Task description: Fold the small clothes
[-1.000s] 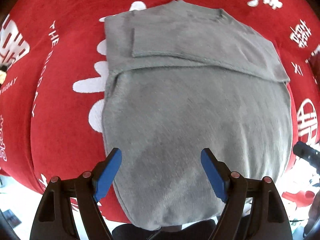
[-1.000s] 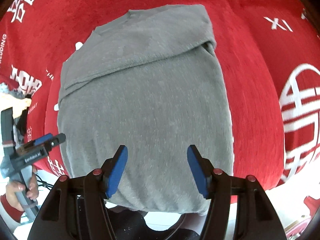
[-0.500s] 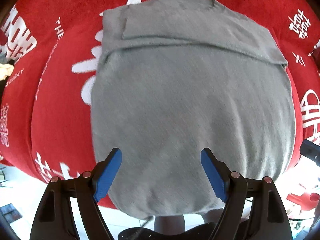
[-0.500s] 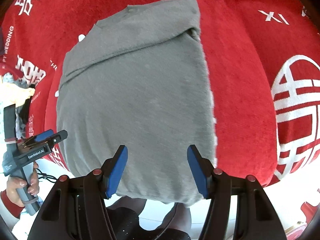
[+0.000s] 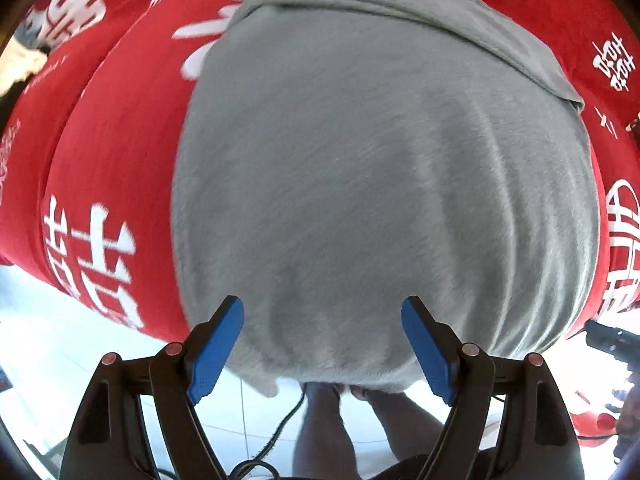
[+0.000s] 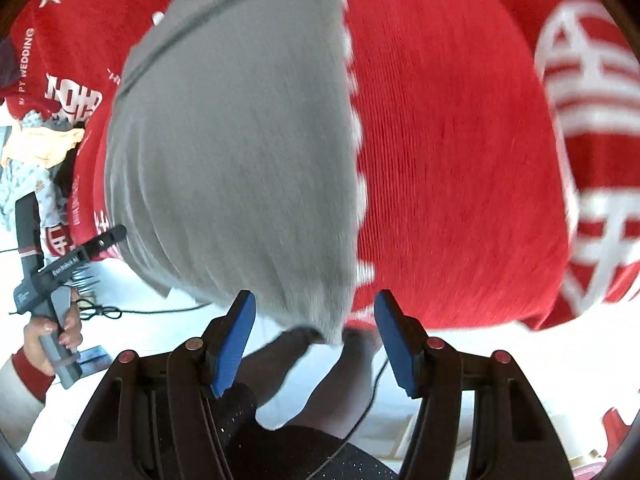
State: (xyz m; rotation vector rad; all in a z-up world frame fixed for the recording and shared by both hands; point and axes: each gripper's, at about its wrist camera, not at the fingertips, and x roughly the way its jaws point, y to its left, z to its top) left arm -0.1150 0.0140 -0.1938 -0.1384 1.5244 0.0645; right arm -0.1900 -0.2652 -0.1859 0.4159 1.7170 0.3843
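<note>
I see the grey garment (image 5: 380, 184) flat on the red-covered table (image 5: 120, 128), hem overhanging the near edge – long axis running away from me, neckline far. Both jaws gape, empty: left hand-held gripper (image 5: 322, 344) over the hem, right hand-held gripper (image 6: 316, 336) at its corner – bare red cloth lies rightward

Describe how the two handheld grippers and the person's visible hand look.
Each gripper, left and right, has two black plastic fingers with blue textured pads and red-capped pivot screws. From the right wrist view, the left tool has a grey pistol handle and a black body with white lettering. The hand on it shows a dark red cuff. A thin black cable trails nearby.
</note>
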